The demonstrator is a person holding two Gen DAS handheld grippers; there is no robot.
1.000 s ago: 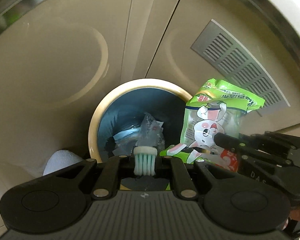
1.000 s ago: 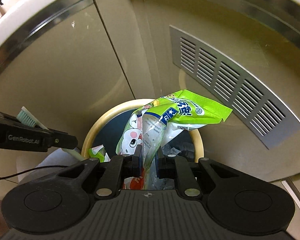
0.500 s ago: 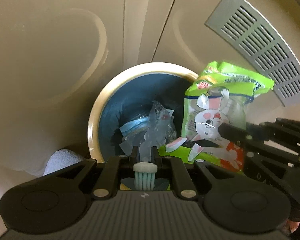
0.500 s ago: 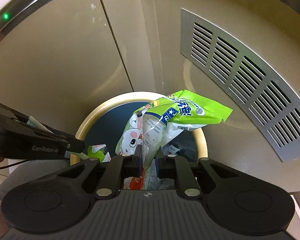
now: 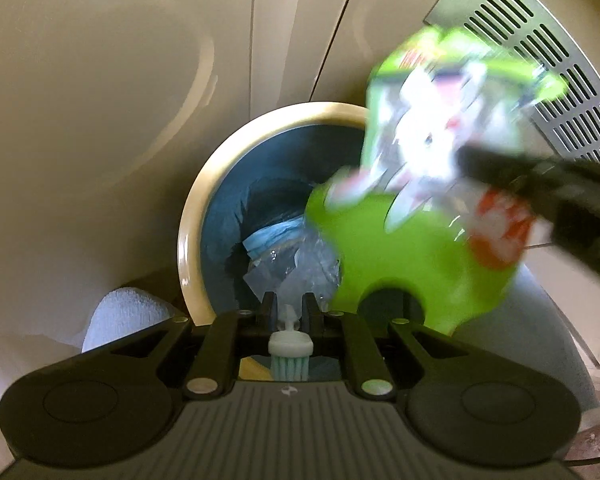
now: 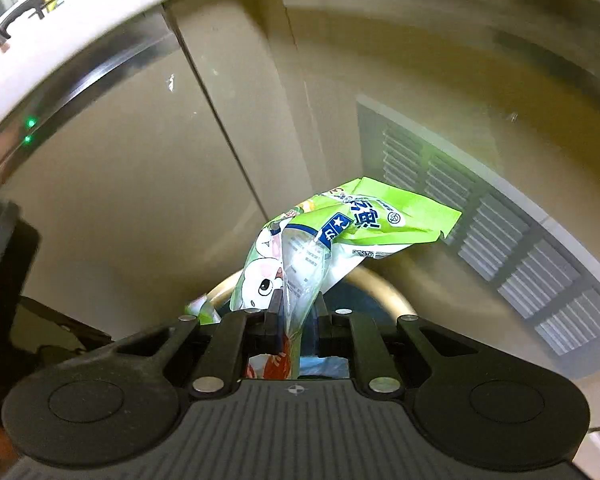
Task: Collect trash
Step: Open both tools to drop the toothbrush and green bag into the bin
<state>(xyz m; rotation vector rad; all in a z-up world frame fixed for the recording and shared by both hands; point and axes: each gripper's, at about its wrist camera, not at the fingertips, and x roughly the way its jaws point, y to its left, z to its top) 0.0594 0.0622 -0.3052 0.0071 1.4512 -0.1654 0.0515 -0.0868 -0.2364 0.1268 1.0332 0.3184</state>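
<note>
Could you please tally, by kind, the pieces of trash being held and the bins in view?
Toothbrush, held in the left hand-held gripper: 1
Green snack bag, held in the right hand-held gripper: 1
Round bin with a cream rim: 1
Total: 3

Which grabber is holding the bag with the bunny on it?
The right gripper. It pinches the green snack bag with the bunny picture. The left gripper holds a toothbrush instead, over the trash bin.
</note>
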